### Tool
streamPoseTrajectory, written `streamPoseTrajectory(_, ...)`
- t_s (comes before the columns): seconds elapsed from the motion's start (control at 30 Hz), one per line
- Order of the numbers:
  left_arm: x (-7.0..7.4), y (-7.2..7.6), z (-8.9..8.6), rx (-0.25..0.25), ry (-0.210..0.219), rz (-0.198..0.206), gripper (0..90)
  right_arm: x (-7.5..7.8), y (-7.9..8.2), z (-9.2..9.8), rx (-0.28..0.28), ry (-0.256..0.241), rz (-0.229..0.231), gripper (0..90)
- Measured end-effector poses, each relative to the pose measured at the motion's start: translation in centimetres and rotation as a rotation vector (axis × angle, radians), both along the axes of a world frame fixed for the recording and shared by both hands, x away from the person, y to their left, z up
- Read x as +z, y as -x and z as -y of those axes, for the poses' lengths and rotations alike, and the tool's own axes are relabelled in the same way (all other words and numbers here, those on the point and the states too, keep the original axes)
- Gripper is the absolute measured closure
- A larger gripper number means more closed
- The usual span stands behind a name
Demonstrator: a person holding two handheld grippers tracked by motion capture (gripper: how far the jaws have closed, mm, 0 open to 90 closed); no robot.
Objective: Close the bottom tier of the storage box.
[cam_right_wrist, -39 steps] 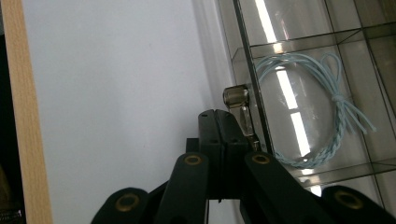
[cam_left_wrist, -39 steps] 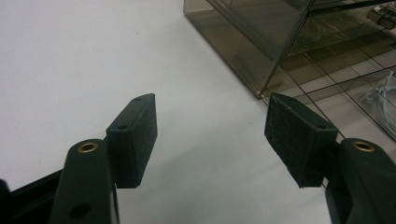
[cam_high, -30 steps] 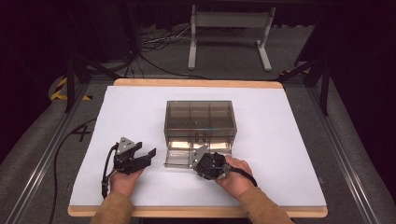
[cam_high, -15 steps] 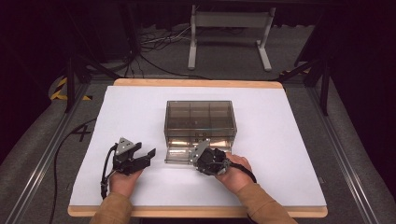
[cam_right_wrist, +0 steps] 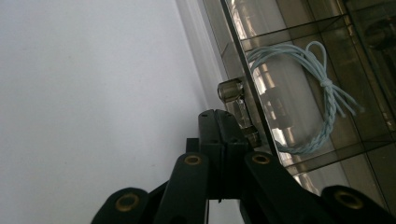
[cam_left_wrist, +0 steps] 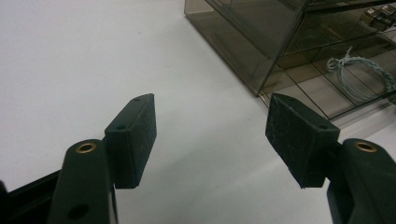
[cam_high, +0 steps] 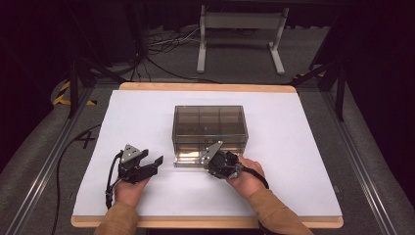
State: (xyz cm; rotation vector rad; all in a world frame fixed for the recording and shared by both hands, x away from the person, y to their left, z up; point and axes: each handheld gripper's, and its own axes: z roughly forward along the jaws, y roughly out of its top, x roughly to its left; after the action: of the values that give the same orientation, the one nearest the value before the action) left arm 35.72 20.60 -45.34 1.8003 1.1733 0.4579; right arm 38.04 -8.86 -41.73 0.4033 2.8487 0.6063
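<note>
Right hand-held gripper (cam_right_wrist: 224, 126) clamped on drawer handle (cam_right_wrist: 232, 95); left hand-held gripper (cam_left_wrist: 210, 135) apart, beside box (cam_high: 209, 125).

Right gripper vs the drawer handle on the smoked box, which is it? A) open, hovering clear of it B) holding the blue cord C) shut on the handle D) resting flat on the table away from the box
C: in the right gripper view the right gripper has its jaws closed together on the clear drawer handle at the front of the drawer, while the light blue cord lies inside untouched.
</note>
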Motion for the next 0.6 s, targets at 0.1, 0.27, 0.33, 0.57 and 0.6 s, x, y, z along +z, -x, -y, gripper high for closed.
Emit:
streamPoseTrajectory(0.1, 0.0, 0.0, 0.0, 0.001, 0.001, -0.001, 34.4, -0.1, -0.3, 0.1, -0.009, 0.013, 0.004, 90.0)
streamPoseTrajectory(0.27, 0.0, -0.1, 0.1, 0.000, 0.003, -0.002, 34.4, -0.2, -1.2, 0.6, -0.029, -0.002, 0.004, 90.0)
streamPoseTrajectory(0.33, 0.0, -0.1, 0.1, 0.000, 0.002, -0.002, 34.4, -0.3, -1.3, 0.6, -0.039, -0.008, 0.011, 90.0)
streamPoseTrajectory(0.57, 0.0, -0.1, 0.1, -0.001, 0.003, -0.002, 34.4, -0.3, -2.0, 0.6, -0.047, -0.015, 0.022, 90.0)
streamPoseTrajectory(0.6, 0.0, -0.1, 0.1, -0.001, 0.004, -0.002, 34.4, -0.3, -2.2, 0.6, -0.050, -0.015, 0.025, 90.0)
